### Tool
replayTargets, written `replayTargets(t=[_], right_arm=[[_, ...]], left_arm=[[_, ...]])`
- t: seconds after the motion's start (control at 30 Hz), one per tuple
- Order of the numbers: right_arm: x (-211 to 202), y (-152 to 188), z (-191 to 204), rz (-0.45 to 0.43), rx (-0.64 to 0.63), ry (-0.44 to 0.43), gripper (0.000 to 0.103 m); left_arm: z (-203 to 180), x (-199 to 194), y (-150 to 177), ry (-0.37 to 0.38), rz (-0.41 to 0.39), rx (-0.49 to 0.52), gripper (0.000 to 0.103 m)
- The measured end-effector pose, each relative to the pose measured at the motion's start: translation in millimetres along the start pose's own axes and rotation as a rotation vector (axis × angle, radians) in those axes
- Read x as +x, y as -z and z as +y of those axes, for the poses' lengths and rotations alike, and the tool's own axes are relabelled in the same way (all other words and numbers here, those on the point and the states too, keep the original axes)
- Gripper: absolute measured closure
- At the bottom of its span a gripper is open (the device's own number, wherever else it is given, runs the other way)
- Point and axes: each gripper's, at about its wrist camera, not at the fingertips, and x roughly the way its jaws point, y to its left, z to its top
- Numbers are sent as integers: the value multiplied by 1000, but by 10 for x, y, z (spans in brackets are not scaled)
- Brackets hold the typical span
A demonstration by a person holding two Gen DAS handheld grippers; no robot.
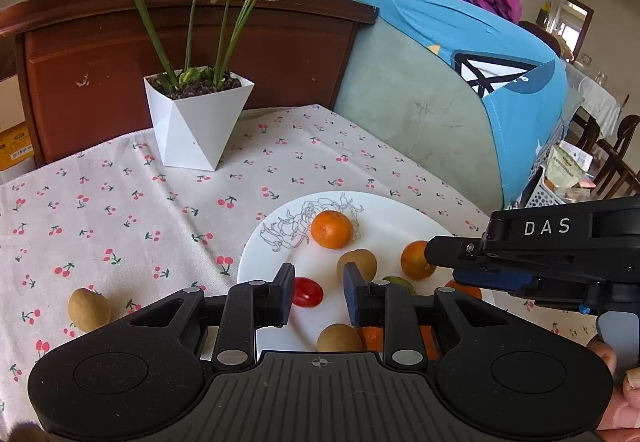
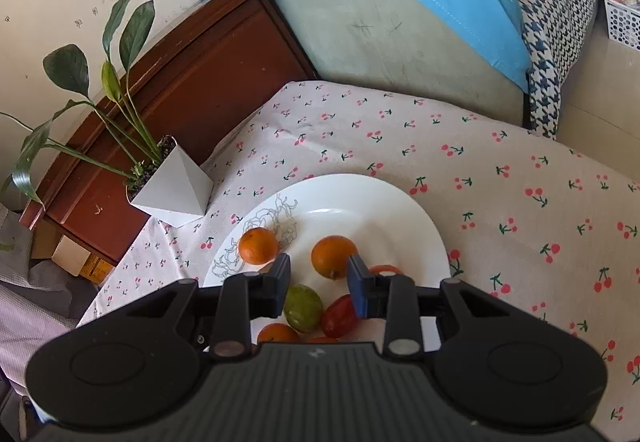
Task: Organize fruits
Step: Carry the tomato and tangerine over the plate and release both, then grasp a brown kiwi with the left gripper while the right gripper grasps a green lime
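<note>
Right now both your grippers, left (image 1: 316,292) & right (image 2: 318,284), hover over the plate (image 1: 400,213) w/ jaws slightly apart, gripping nothing. Oranges (image 1: 331,230), tomatoes (image 1: 307,292), longans (image 1: 357,264) sit on the plate; one longan (image 1: 89,310) lies left of it on the cloth (image 1: 120,209).

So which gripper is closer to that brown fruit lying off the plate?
Left. The left gripper hovers over the plate's near edge, with the brown fruit on the cloth just beside it. The right gripper is over the plate's far side, farther off.
</note>
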Motion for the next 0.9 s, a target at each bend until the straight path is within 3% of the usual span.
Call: replayTargets(t=[0.07,0.13,0.27,0.33,0.7,0.9], right_arm=[[-6,-6,4,-4,2,-5,71],[-6,-11,9,-4,3,-9,71],[0,-1,27,6,0,-23,70],[-2,6,42,7,-3,-30,70],[4,107,244,32,-74,-101,70],[4,209,458,36,-183,-141,70]], left_arm=[[8,-31,-25,-4,-8,-10,72],[30,-63,-46,-22,-15,-30,58],[123,-135,-92,-31,-14,-88,53],[170,-175,-111,-48,-6,-116,43],[441,-560,-248,-109,-39,-179,38],[588,-708,-308,-172,-53,-187,38]])
